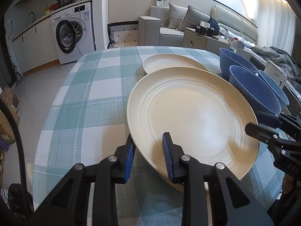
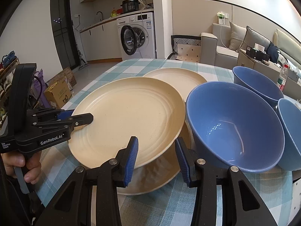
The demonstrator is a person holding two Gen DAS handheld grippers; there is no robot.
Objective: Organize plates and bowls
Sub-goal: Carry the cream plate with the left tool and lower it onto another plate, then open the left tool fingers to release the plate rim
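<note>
My left gripper [image 1: 148, 155] is shut on the near rim of a cream plate [image 1: 191, 116], held tilted above another cream plate [image 2: 161, 179] lying on the table. It also shows in the right wrist view [image 2: 79, 118], gripping the plate [image 2: 128, 120] at its left rim. A third cream plate [image 1: 169, 62] lies farther back. Three blue bowls [image 1: 252, 88] stand to the right; the nearest [image 2: 233, 126] is just right of my right gripper [image 2: 156, 156], which is open and empty, jaws near the held plate's edge.
The table carries a teal and white checked cloth [image 1: 90, 94]. A washing machine [image 1: 73, 37], a sofa [image 1: 188, 24] and a low cabinet [image 1: 203, 39] stand beyond it. Cardboard boxes [image 2: 58, 92] sit on the floor to the left. A water bottle [image 2: 282, 79] stands behind the bowls.
</note>
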